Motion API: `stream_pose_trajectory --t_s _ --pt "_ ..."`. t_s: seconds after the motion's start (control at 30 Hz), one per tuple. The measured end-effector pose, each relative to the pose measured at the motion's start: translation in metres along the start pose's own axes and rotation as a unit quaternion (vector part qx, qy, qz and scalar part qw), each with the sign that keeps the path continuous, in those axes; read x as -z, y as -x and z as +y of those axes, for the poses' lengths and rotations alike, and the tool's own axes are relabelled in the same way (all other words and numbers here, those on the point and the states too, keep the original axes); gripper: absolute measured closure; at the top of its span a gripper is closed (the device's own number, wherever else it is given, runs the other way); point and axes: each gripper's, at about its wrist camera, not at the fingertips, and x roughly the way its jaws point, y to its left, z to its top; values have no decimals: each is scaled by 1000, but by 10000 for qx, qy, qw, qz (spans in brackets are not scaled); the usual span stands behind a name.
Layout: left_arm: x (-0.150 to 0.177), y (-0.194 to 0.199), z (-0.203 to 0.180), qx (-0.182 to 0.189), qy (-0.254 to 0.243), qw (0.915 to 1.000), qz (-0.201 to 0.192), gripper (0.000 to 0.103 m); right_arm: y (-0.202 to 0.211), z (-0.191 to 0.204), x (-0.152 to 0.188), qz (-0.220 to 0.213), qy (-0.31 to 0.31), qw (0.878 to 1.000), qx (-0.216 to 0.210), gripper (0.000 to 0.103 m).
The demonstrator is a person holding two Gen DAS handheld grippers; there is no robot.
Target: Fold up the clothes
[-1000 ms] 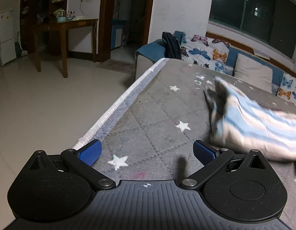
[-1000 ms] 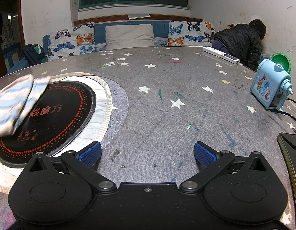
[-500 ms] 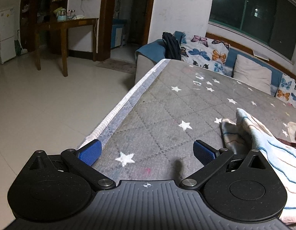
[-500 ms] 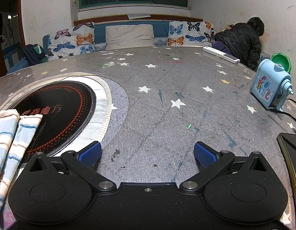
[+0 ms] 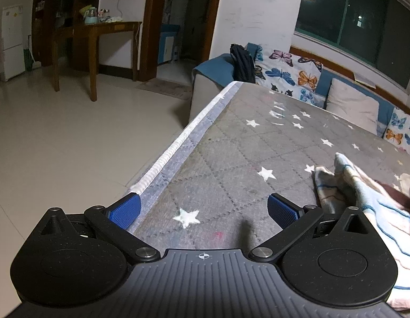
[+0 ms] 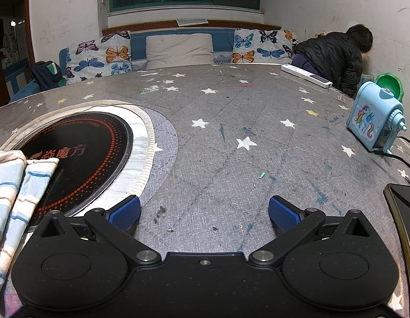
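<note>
While both sets of fingers are spreading wide with nothing between them, the left gripper (image 5: pixel 203 209) is hovering low over the near edge of the star-patterned surface (image 5: pixel 231 164), its left blue pad reaching past the white trim toward the floor. The right gripper (image 6: pixel 204 210) is sitting level and low over the grey cloth, pointing toward the butterfly cushions (image 6: pixel 99 55) on the far bench.

No container is showing on the surface that I can make out; a green tub (image 6: pixel 389 83) is peeking up beyond the far right edge, and its contents are hidden.

The striped cloth (image 5: pixel 369 206) is lying crumpled just to the right of the left gripper, pale blue and white with thin darker lines, its nearest corner bunching up into a small peak. In the right wrist view the same cloth (image 6: pixel 14 185) is draping at the far left, its hem overlapping the rim of the round black cooktop (image 6: pixel 80 153) set into the surface. Something brownish is showing against the cloth at the right edge of the left view, possibly a hand, but it is too cropped to tell.

A blue unicorn pencil sharpener (image 6: pixel 374 119) is standing near the right edge, well apart from the cloth.
</note>
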Motion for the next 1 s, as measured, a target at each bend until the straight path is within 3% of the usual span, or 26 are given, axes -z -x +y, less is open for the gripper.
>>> stream_pose_trajectory --t_s 1.0 --pt "-7 46 6 345 89 9987 -365 0 0 0 0 0 1 10000 1 0"
